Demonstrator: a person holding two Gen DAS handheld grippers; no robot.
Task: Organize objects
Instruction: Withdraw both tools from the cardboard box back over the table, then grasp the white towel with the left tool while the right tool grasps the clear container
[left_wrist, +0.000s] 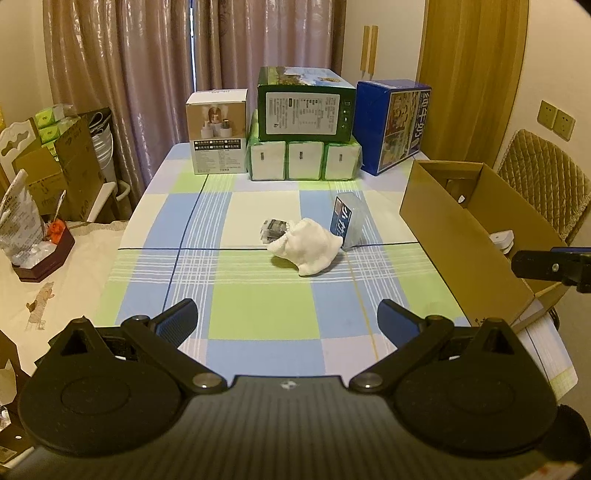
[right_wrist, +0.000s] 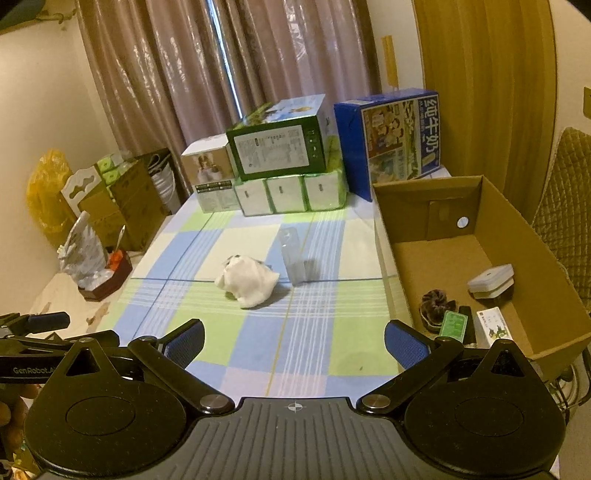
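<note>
A crumpled white cloth lies mid-table on the checked tablecloth. A small dark packet peeks out at its left, and a clear blue-labelled box stands at its right. An open cardboard box sits at the table's right edge, holding a white case, a brown scrunchie, a green card and a white packet. My left gripper is open over the near table, holding nothing. My right gripper is open too, nothing between its fingers.
Stacked cartons line the far edge: a white box, a green box on tissue packs, a blue milk carton. A dark tray sits on the left side table. A padded chair stands at right.
</note>
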